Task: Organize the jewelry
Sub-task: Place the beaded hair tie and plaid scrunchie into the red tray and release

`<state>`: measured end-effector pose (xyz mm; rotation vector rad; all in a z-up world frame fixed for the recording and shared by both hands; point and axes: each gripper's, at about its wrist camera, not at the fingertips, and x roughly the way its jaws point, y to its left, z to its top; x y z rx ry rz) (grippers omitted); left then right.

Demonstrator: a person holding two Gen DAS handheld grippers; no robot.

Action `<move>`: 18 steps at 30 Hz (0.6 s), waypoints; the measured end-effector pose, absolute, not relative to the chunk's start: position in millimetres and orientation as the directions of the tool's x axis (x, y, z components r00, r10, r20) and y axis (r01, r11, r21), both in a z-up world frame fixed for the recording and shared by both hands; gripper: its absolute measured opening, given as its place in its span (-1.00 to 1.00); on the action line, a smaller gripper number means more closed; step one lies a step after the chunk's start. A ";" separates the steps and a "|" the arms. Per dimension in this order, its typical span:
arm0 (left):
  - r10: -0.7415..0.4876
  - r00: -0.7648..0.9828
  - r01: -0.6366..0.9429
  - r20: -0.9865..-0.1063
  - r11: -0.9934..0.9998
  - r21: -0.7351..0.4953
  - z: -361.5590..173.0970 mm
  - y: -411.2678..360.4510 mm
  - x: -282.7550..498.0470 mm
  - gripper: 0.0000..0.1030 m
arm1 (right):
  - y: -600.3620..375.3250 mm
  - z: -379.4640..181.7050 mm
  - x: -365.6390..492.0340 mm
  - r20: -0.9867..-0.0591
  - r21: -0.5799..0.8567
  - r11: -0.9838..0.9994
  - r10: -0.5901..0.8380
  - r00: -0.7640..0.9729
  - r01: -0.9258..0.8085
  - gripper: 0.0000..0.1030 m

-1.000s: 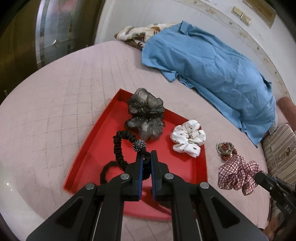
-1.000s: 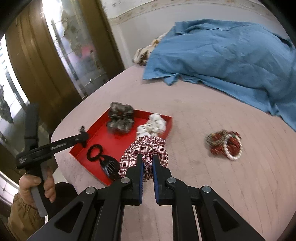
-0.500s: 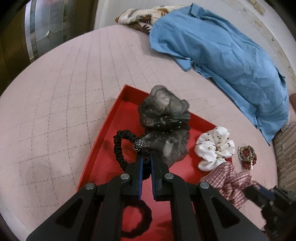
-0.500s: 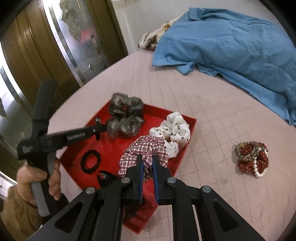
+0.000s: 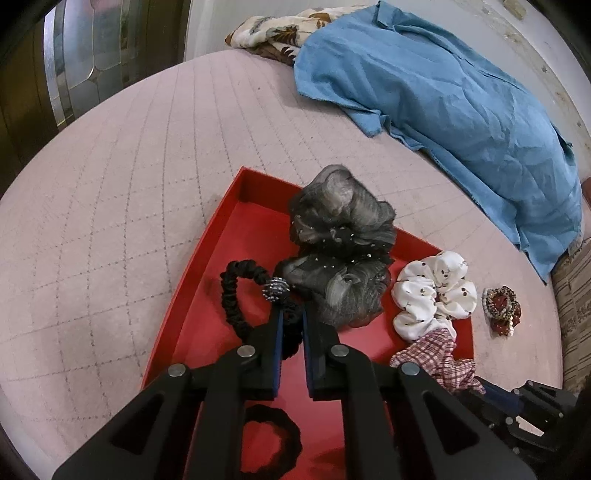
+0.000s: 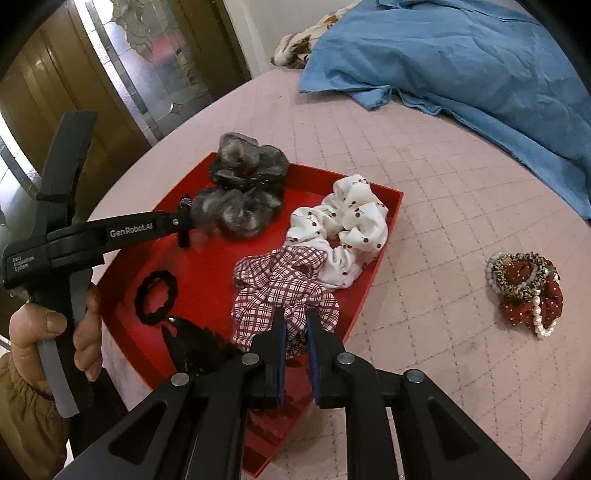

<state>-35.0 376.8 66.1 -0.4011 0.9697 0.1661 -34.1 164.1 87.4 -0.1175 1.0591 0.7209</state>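
Note:
A red tray (image 5: 236, 229) lies on the pink quilt. My left gripper (image 5: 293, 314) hangs low over it, its jaws opening, with a black beaded scrunchie (image 5: 236, 291) still pinched between the pads beside a grey organza scrunchie (image 5: 340, 229). My right gripper (image 6: 295, 317) is over the tray's near right part. Its jaws are opening too, and the red plaid scrunchie (image 6: 280, 284) fills the gap, resting against a white dotted scrunchie (image 6: 347, 229). A thin black hair tie (image 6: 155, 295) and a black claw clip (image 6: 195, 343) also lie in the tray.
A bundle of red, leopard and pearl bands (image 6: 524, 284) lies on the quilt right of the tray. A blue cloth (image 5: 443, 103) and a floral cloth (image 5: 273, 33) cover the far side. A person's hand (image 6: 48, 328) grips the left handle. A glass door (image 6: 147, 55) stands behind.
Both grippers came down and forward over the tray. The plaid scrunchie moved from beside the tray to inside it, the black scrunchie sank to the tray floor, and both finger gaps widened slightly.

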 end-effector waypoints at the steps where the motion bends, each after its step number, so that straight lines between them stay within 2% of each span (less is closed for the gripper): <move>1: -0.037 0.563 -0.314 -0.825 0.915 -0.255 69.2 375.3 -36.8 -0.67 | 164.0 88.7 -35.3 -0.825 0.247 0.765 0.488 0.285 -0.595 -0.66; 3: -0.028 0.578 -0.318 -0.816 0.913 -0.257 76.0 373.7 -41.1 -0.23 | 163.7 91.3 -37.8 -0.821 0.248 0.762 0.494 0.287 -0.599 -0.56; 4: -0.020 0.592 -0.320 -0.806 0.911 -0.258 81.4 372.9 -44.9 -0.17 | 163.0 93.7 -39.5 -0.818 0.246 0.761 0.495 0.293 -0.600 -0.49; 7: -0.002 0.611 -0.323 -0.792 0.912 -0.252 94.0 369.7 -52.5 -0.13 | 159.3 101.1 -44.6 -0.807 0.245 0.759 0.504 0.307 -0.603 -0.34; 10: 0.019 0.619 -0.331 -0.785 0.913 -0.239 105.1 364.6 -62.6 -0.13 | 152.6 109.6 -50.3 -0.796 0.253 0.758 0.516 0.316 -0.601 -0.30; 13: 0.029 0.623 -0.333 -0.781 0.914 -0.232 114.6 355.8 -73.6 -0.02 | 140.7 118.3 -58.8 -0.781 0.267 0.760 0.531 0.330 -0.592 -0.17; 18: 0.028 0.634 -0.314 -0.773 0.923 -0.225 127.9 329.9 -88.8 0.08 | 110.4 124.5 -71.3 -0.765 0.274 0.774 0.535 0.359 -0.570 -0.07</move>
